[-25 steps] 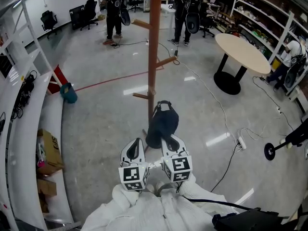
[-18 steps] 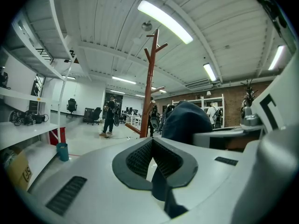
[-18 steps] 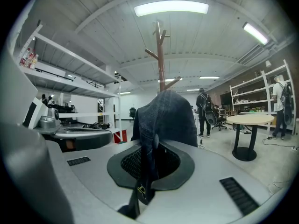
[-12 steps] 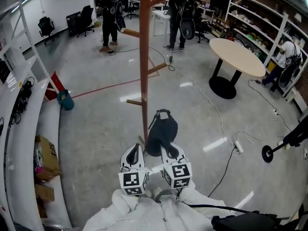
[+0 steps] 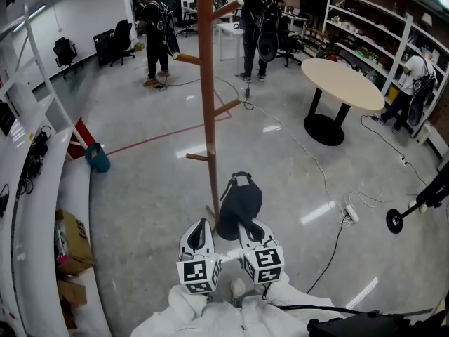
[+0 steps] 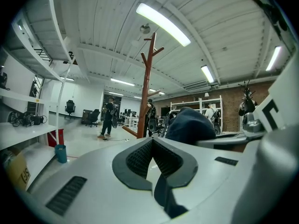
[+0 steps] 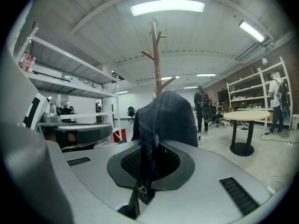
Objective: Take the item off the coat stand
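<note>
My right claw (image 5: 247,225) is clenched on the dark blue fabric cap (image 5: 237,202); in the right gripper view its cloth is pinched between my two black ribbed pads, and a narrow strap hangs from it down the slot between the jaws. The rest of the cap rises in a rounded hump above my jaws. It hangs on none of the pegs of the tall brown wooden coat stand (image 5: 206,83). Seen from the head view, it sits in my grip low down, just beside the foot of the pole and above the glossy grey floor (image 5: 140,188). My left claw (image 5: 198,232) is close beside the right one, its pads drawn together at the tips with nothing between them. A round beige bench (image 5: 344,81) on a black pedestal stands well apart, off to my right.
</note>
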`<state>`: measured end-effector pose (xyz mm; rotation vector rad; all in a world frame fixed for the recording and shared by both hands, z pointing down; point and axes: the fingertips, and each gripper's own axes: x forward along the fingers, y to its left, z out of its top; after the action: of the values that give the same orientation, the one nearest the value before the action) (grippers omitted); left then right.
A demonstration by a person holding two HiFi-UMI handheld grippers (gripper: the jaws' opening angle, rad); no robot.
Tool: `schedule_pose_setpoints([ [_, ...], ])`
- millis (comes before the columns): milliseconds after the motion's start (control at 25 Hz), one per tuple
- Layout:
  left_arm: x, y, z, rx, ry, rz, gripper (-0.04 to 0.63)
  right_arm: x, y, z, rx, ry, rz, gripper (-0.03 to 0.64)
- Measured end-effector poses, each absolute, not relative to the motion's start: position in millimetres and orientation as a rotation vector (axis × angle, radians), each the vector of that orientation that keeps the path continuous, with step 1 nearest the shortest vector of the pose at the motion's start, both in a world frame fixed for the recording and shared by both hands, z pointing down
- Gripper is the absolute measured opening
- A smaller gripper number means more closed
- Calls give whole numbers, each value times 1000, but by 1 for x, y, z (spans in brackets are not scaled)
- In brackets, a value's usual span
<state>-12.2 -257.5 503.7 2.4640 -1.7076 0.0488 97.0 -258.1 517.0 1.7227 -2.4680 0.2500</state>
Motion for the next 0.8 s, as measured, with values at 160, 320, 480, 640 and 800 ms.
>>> schedule_pose_setpoints([
  [160, -22, -244, 502, 2483, -1688, 40, 2, 89, -243, 518, 1764, -2439, 251, 20],
  [320, -38, -227, 505, 2483, -1676, 46, 0, 74, -222, 519, 1794, -2429, 264, 20],
  [480, -53, -214, 507, 2476, -1663, 41, 0, 59, -208, 521, 1797, -2418, 277, 20],
  [640, -59, -205, 508, 2479, -1644, 27, 2, 54, -197, 518, 1811, -2403, 258, 20],
  [800, -62, -201, 506, 2478, -1643, 4, 0, 52, -188, 515, 1822, -2391, 247, 20],
])
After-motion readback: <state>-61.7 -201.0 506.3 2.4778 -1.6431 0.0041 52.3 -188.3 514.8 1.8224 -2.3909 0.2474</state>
